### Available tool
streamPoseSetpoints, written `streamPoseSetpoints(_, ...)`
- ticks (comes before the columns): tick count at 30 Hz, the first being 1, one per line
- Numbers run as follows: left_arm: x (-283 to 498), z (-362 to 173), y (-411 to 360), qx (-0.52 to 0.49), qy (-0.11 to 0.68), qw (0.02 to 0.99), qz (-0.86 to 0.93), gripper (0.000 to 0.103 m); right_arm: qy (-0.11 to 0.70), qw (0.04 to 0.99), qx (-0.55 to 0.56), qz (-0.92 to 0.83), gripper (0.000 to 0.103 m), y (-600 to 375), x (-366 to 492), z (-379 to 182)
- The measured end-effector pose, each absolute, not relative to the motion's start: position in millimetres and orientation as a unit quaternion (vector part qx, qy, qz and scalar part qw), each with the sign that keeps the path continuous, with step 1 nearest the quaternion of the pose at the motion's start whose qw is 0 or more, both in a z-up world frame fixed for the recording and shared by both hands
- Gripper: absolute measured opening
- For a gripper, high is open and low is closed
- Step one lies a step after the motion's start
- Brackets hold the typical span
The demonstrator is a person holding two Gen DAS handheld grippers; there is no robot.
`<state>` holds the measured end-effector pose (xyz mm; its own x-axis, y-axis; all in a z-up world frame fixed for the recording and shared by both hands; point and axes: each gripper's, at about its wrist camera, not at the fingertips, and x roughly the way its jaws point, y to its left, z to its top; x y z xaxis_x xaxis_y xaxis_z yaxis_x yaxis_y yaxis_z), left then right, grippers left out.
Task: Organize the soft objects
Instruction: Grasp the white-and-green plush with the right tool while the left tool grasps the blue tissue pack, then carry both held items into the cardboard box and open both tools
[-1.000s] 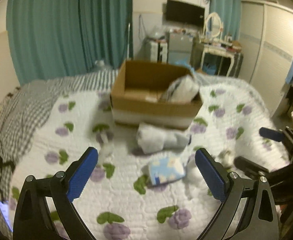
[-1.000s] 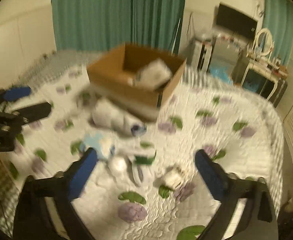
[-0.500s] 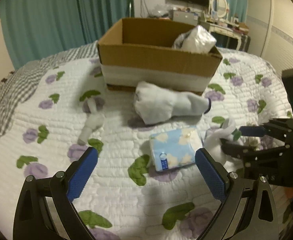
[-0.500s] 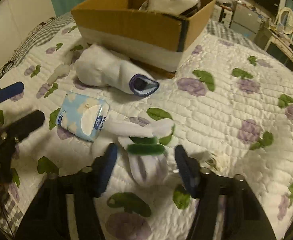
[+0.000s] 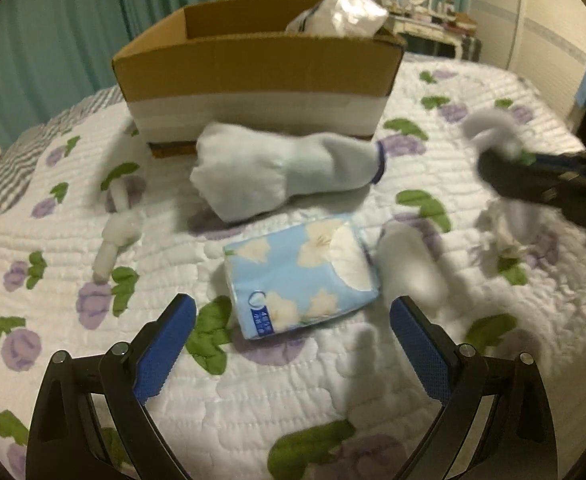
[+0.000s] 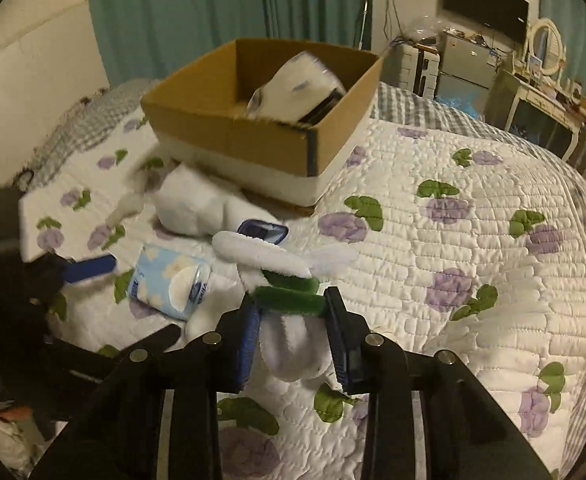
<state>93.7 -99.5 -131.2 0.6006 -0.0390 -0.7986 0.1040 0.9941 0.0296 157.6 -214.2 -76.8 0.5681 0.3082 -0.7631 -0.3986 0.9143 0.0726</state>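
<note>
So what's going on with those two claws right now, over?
Right claw shut on white plush toy with green band. Left claw open over blue flowered tissue pack. Brown cardboard box ahead, path clear.

One box (image 5: 253, 68); one tissue pack (image 5: 299, 276); two tools (image 5: 293, 344) (image 6: 293, 336).

White quilt (image 5: 293, 380) w/ purple-green flowers; brown box (image 5: 253, 60); blue-white tissue pack (image 5: 299, 276).

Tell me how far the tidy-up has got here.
Done: one white bundle sits in the cardboard box. In hand: right tongs clamp a white-and-green sock. Left: the open left tongs face the tissue pack; a pale rolled sock lies on the quilt.
</note>
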Motion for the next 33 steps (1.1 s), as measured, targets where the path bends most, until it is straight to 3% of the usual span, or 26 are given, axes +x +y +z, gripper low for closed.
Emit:
streamPoseSetpoints(7,115.3,-147.2,-95.6,0.015,0.468,0.883,-0.031,0.097,0.414,0.887,-0.037,0.200,0.031,-221.4,155.9,-76.2)
streamPoseSetpoints(9,121.4,-147.3,-98.3,0.011,0.467,0.883,-0.038,0.088,0.413,0.888,-0.039,0.198,0.031,-221.2,155.6,-77.5)
streamPoseSetpoints(19,109.5,-137.0,-96.4,0.023,0.456,0.888,-0.056,0.086,0.402,0.896,-0.067,0.178,0.031,-215.5,146.2,-74.6)
streamPoseSetpoints(33,48.5,-33.0,-62.3,-0.022,0.386,0.920,-0.061,0.086,0.317,0.928,-0.094,0.171,0.031,-195.7,86.0,26.6)
